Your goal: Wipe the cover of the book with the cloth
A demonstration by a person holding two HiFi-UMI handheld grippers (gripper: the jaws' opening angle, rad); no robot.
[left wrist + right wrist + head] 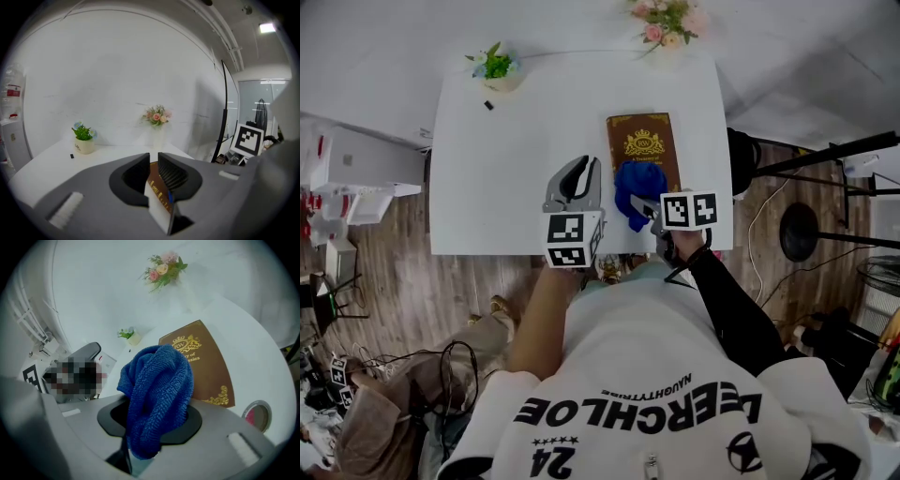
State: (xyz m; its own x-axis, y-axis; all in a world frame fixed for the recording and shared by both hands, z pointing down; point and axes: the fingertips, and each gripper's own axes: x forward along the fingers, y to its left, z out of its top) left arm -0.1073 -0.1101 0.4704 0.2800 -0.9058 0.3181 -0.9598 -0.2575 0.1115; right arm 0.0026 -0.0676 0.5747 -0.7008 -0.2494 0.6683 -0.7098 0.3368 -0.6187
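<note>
A white table [506, 178] stands on a brown wooden floor [394, 281]. At the far left corner of the table is a small white pot with a green plant [498, 70]. A tiny black thing [487, 105] lies just beside it. At the far right edge is a bunch of pink flowers [667, 21]. Black metal stands [825, 155] are on the floor to the right of the table. Nothing sits between the claws and the book.

The flat brown book with gold patterns on its cover [642, 141] lies on the right part of the table, close to the near edge. The fluffy blue cloth [634, 192] is bunched up over the near end of the book.

The right claw [152, 416] is pinching the blue cloth tight. The cloth bulges up out of it and hides part of the brown cover behind it.

The left claw [153, 161] is just beside the book, on its left. Its two sides are almost pressed together, with only a thin slit between them. A bit of the brown cover shows through the slit. It holds nothing.
</note>
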